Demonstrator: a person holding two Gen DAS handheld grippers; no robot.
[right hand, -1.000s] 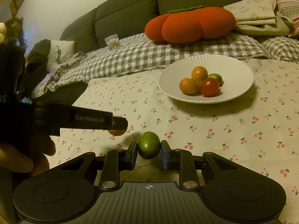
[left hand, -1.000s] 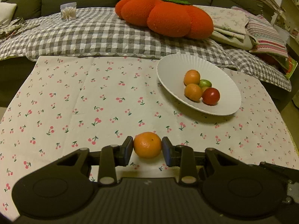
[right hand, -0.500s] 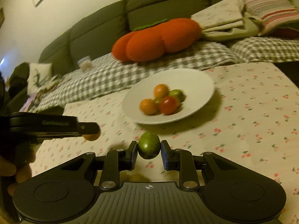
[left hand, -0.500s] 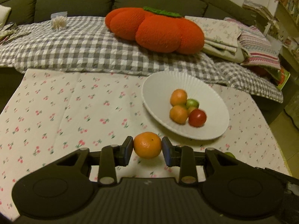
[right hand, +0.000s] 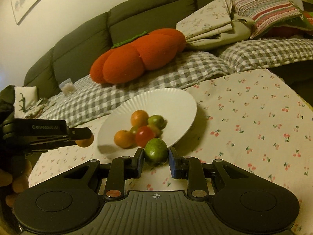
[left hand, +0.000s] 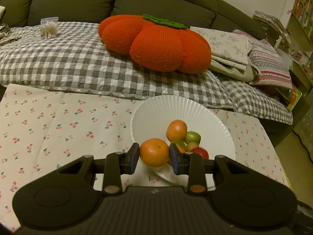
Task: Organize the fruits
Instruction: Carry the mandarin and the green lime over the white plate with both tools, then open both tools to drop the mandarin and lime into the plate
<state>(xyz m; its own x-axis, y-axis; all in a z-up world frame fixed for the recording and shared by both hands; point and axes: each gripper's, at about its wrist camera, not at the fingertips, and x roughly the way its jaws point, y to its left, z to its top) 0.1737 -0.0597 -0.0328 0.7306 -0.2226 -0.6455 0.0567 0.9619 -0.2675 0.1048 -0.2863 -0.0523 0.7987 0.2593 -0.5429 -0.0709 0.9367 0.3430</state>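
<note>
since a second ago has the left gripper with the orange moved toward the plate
Yes. In the left wrist view the white plate has slid from upper right to just beyond the left gripper, so the held orange now overlaps its near rim.

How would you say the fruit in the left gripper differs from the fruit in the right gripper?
The orange in the left gripper is orange and fills a wider jaw gap; the green fruit in the right gripper is green and looks smaller. Both are round, clamped between pads, and near the white plate.
</note>
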